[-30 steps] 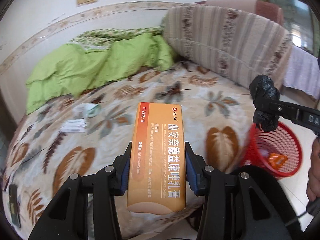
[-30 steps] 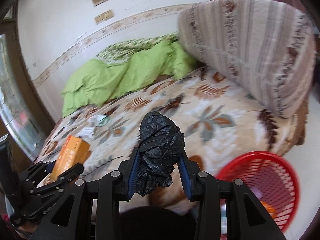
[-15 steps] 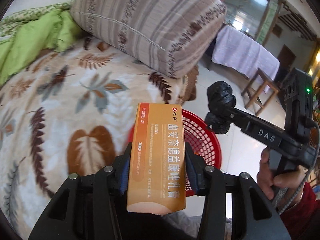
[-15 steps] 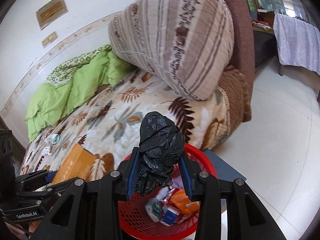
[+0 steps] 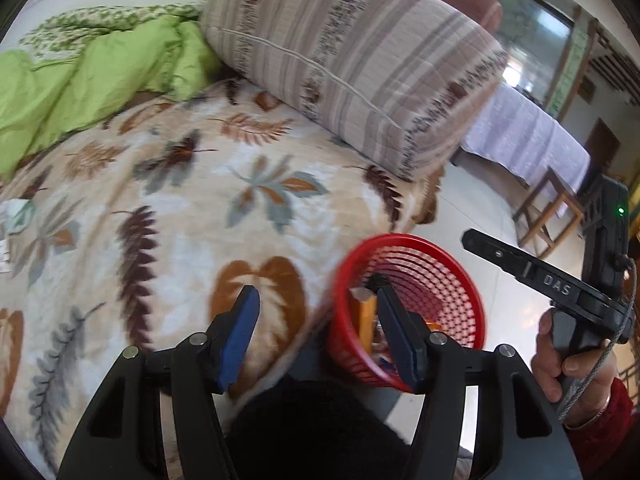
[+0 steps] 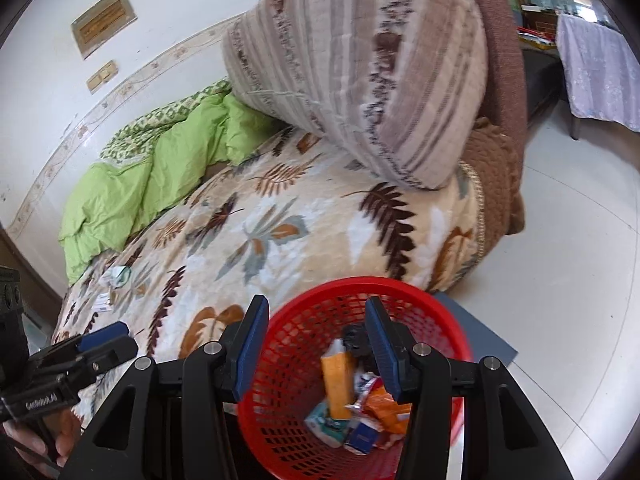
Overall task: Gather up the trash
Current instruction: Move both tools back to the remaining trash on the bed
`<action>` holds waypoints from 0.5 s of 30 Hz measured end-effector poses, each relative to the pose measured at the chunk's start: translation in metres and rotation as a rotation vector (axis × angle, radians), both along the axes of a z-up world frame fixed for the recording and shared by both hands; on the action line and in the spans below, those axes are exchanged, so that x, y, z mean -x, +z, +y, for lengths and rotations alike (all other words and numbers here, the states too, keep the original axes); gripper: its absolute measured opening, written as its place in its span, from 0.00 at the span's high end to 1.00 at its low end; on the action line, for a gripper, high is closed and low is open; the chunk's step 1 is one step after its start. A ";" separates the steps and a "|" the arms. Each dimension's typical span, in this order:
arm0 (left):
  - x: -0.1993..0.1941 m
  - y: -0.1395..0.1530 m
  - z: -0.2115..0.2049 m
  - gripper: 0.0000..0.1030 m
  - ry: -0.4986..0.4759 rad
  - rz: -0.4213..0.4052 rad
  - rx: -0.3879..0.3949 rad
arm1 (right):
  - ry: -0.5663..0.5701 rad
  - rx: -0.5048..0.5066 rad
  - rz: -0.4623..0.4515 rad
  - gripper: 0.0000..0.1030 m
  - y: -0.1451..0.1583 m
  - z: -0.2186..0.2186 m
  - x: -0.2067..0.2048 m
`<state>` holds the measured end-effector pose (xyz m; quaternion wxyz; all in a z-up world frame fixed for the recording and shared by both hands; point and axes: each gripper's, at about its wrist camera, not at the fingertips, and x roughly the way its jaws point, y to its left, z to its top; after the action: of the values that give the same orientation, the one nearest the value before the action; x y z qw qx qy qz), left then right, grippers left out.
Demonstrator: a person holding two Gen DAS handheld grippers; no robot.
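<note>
A red mesh trash basket (image 6: 416, 304) stands on the floor beside the bed; it also shows in the left wrist view (image 5: 448, 280). Inside lie the orange box (image 6: 338, 384), the black bag (image 6: 354, 338) and several wrappers. My right gripper (image 6: 314, 338) is open and empty right above the basket. My left gripper (image 5: 316, 328) is open and empty over the bed edge, its right finger in front of the basket. Small paper scraps (image 6: 116, 280) lie on the bed's far left; one also shows in the left wrist view (image 5: 16, 216).
The bed has a leaf-print blanket (image 5: 168, 216), a green quilt (image 5: 92, 76) and a big striped bolster (image 5: 352, 60). A flat grey board (image 6: 476, 328) lies under the basket on the white floor. A cloth-covered table (image 5: 528, 136) and a wooden stool (image 5: 548, 216) stand to the right.
Both grippers opened. The orange box left my left gripper and the black bag left my right gripper; both now lie in the red basket.
</note>
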<state>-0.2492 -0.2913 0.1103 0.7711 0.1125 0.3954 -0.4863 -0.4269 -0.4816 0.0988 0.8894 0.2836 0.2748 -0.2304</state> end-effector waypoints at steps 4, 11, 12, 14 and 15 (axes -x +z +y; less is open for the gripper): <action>-0.032 0.005 0.037 0.39 0.106 -0.003 0.018 | 0.092 0.020 -0.003 0.49 0.008 0.025 -0.034; -0.097 -0.005 0.109 0.39 0.317 0.006 0.010 | 0.271 0.085 0.010 0.47 0.024 0.077 -0.103; -0.107 -0.008 0.121 0.39 0.357 0.004 0.004 | 0.299 0.094 0.012 0.46 0.026 0.086 -0.116; -0.124 -0.012 0.141 0.39 0.427 -0.009 -0.006 | 0.343 0.097 0.015 0.45 0.028 0.099 -0.136; -0.133 -0.014 0.151 0.37 0.460 -0.011 -0.010 | 0.373 0.096 0.020 0.44 0.029 0.108 -0.152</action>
<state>-0.1157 -0.1403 0.0965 0.8631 0.0260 0.4089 -0.2953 -0.2753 -0.3735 0.1279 0.9264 0.1827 0.3203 -0.0771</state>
